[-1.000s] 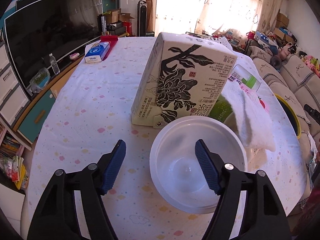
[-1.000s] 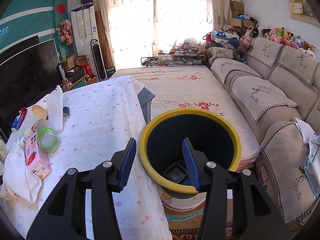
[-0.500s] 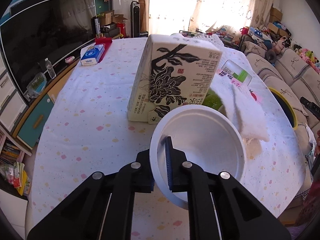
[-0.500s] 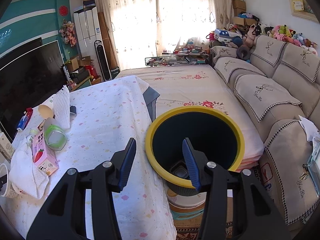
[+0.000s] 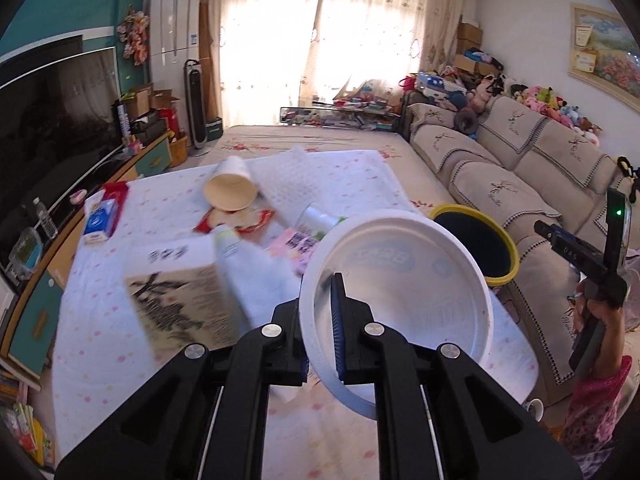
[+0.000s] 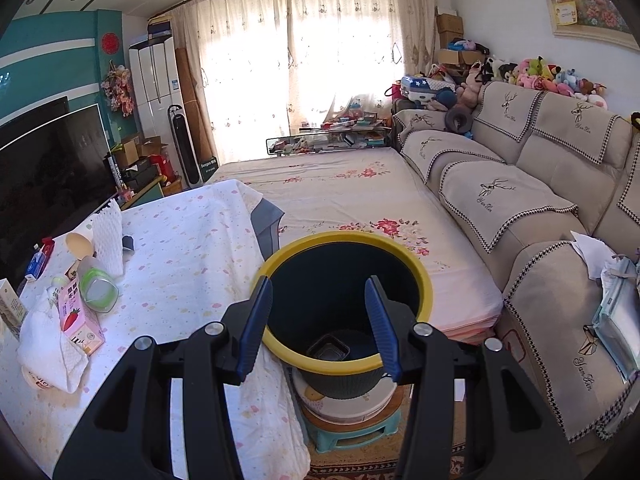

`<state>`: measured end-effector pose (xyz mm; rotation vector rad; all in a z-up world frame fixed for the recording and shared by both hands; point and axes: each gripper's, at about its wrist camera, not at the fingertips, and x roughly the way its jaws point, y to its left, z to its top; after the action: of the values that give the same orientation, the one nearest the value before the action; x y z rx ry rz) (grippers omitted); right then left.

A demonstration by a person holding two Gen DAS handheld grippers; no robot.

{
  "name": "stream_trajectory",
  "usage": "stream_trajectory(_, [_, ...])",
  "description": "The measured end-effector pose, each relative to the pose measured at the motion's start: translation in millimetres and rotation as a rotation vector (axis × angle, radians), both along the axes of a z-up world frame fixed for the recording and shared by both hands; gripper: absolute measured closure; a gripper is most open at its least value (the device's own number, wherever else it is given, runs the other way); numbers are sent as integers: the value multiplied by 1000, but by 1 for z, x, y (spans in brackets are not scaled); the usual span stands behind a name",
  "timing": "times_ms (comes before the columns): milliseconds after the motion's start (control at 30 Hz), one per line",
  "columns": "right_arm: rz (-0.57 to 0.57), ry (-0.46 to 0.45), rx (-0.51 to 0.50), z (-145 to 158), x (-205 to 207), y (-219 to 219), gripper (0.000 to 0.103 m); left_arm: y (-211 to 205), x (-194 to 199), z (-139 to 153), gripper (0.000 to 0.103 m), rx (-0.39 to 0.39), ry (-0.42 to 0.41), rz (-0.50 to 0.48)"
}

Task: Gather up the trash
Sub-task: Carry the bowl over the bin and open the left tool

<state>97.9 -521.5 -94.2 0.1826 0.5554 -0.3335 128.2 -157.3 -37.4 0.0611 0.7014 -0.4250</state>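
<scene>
The left gripper (image 5: 322,328) is pinching the near rim of the white plastic bowl (image 5: 396,300), one pad inside the wall and one outside, holding it tilted above the table (image 5: 120,344). The right gripper (image 6: 318,326) is hanging with jaws parted and nothing between them, framing the yellow-rimmed trash bin (image 6: 344,240) beside the table.

Litter (image 5: 240,232) crowding table's middle (image 5: 120,344), bare cloth (image 6: 192,248) beside yellow-rimmed bin (image 6: 344,240), its mouth unobstructed
</scene>
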Motion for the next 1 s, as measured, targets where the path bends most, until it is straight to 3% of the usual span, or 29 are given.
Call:
stream_trajectory(167, [-14,-1,-2,5,-10,-25,54,-97,31,3,93,-29,31,-147])
stream_trajectory(300, [-26,-2,-15,9,-13,-46,51,-174,57,-4,93,-27,61,-212])
stream_trajectory(567, [-58,-13,0,6,-13,-82,51,-294,123,-59,93,46,163,-240])
stream_trajectory(833, [-72,-14,9,3,-4,-105,48,-358,165,-100,93,109,214,-225])
stream_trajectory(900, [-68,-14,14,2,1,-107,47,-367,174,-103,86,111,227,-219])
stream_trajectory(933, [-65,-13,19,2,4,-108,47,-367,176,-105,72,110,234,-218])
stream_trajectory(967, [-61,-13,21,0,5,-108,47,-361,176,-104,66,104,236,-217])
stream_trajectory(1000, [-56,-12,25,-1,8,-109,47,-355,177,-103,66,101,233,-213])
